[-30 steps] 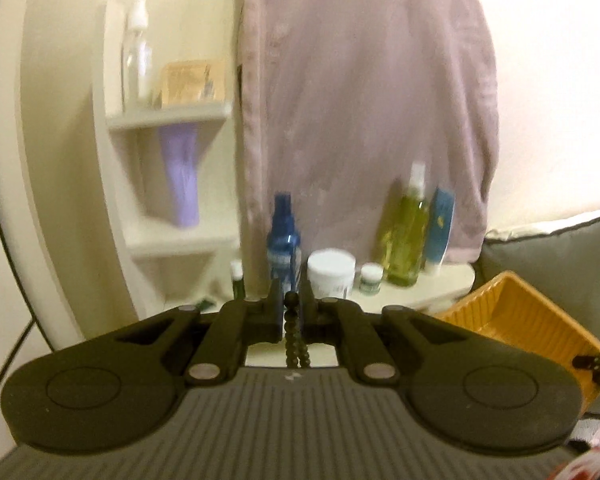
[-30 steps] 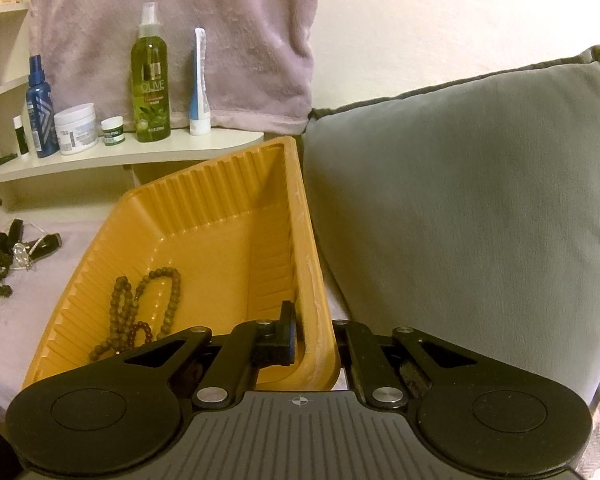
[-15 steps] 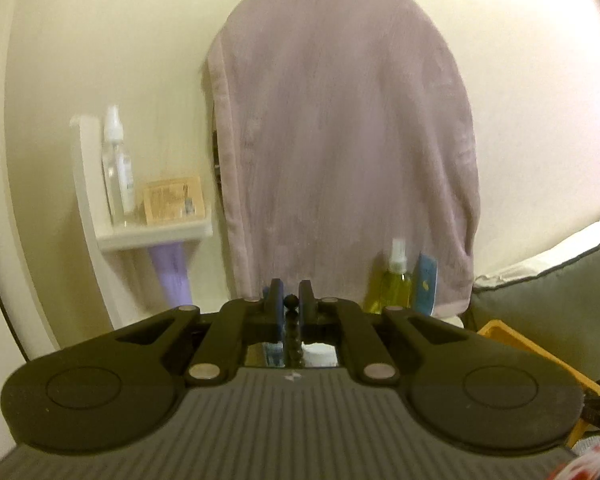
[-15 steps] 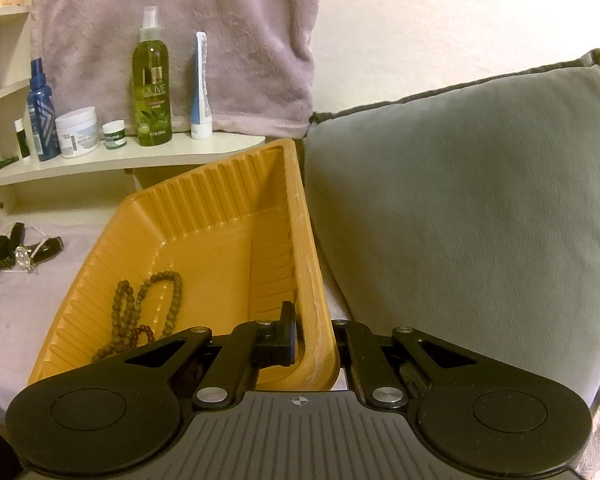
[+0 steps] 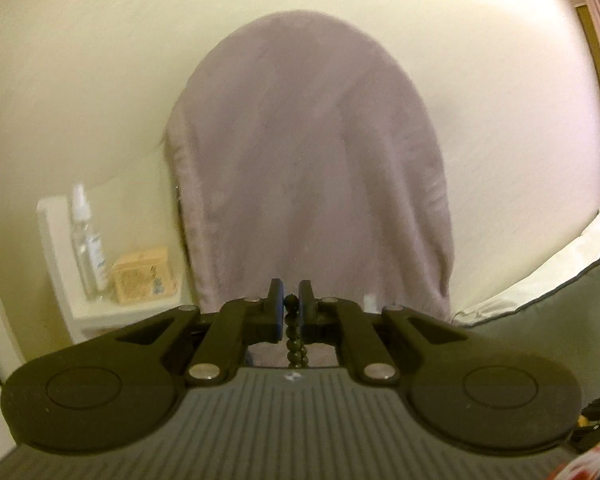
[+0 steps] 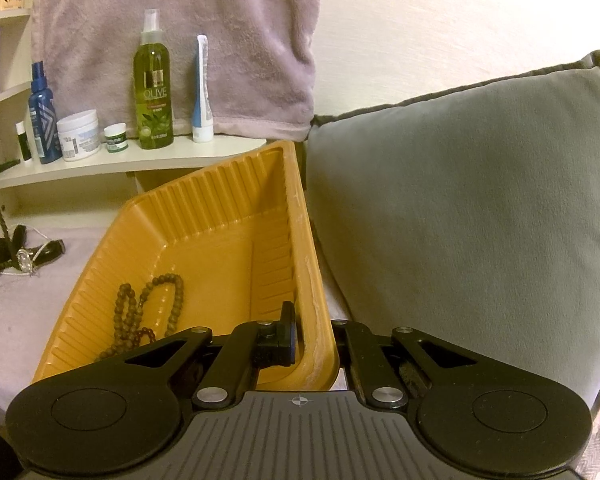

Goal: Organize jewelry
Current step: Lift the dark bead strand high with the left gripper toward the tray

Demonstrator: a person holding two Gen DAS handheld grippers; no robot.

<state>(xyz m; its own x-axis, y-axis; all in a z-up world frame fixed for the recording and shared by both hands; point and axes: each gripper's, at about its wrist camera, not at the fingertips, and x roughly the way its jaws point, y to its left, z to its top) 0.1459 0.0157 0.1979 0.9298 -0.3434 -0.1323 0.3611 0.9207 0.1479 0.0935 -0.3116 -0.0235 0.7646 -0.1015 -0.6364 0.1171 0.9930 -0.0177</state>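
Pinching a dark bead strand (image 5: 293,326) between the closed fingers of the left gripper (image 5: 292,304), dangling it high before the hung towel (image 5: 308,160). Gripping the near rim of the orange tray (image 6: 312,280), brown beads (image 6: 148,312) already inside, with the right gripper (image 6: 312,344). Probably mid-transfer; next, carrying rightward over the tray, lowering, releasing.

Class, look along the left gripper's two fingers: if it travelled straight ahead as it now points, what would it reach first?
Most likely the mauve towel hanging on the wall: it fills the view directly beyond the left gripper, which is shut on a dark bead strand. How far off it hangs is unclear.
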